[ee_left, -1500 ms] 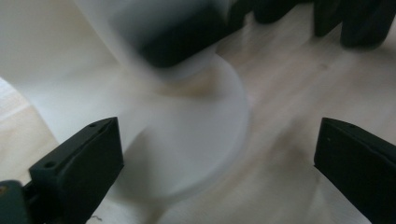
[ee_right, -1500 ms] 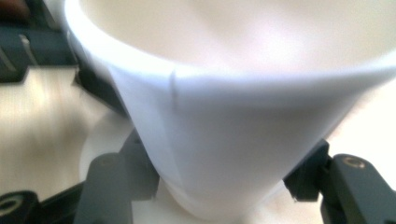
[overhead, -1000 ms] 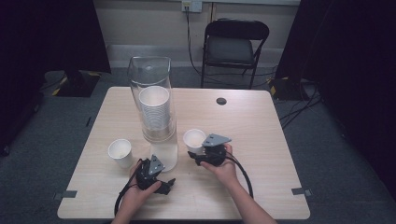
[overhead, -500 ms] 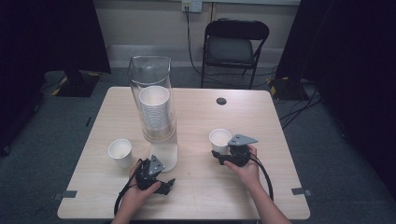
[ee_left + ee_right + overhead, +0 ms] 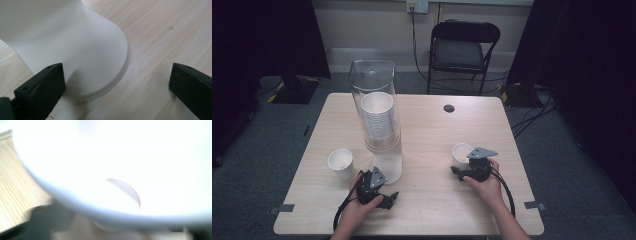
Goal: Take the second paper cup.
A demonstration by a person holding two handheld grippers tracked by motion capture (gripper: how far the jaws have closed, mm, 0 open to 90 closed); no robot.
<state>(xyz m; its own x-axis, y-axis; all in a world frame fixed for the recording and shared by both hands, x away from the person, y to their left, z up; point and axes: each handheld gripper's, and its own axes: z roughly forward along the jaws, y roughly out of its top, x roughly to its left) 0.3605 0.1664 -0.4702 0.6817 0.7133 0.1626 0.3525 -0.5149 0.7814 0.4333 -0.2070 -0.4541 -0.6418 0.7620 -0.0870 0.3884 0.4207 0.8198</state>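
Dark curtains and a grey floor are seen around a pale wooden counter (image 5: pixel 427 200), with a black folding chair (image 5: pixel 464 50) set behind its far edge. At the left, a loose paper cup (image 5: pixel 341 163) is stood upright on the counter. Just right of it, the left tool (image 5: pixel 379 192) is held low at the foot of the clear cup dispenser (image 5: pixel 377 115), in which a stack of white cups (image 5: pixel 378 117) is housed. From the left gripper view (image 5: pixel 117 82) the jaws are shown spread wide and released, nothing pinched, with the white base of the dispenser (image 5: pixel 75 50) close before them and one jaw just beside it; that gap cannot be made out from above. Further right, past a small dark grommet (image 5: pixel 449 108), a second paper cup (image 5: pixel 461 154) is gripped at its near rim by the right tool (image 5: pixel 462 170), clenched on it. In the right gripper view, that cup (image 5: pixel 120 157) is caught as a blurred white interior, close up.
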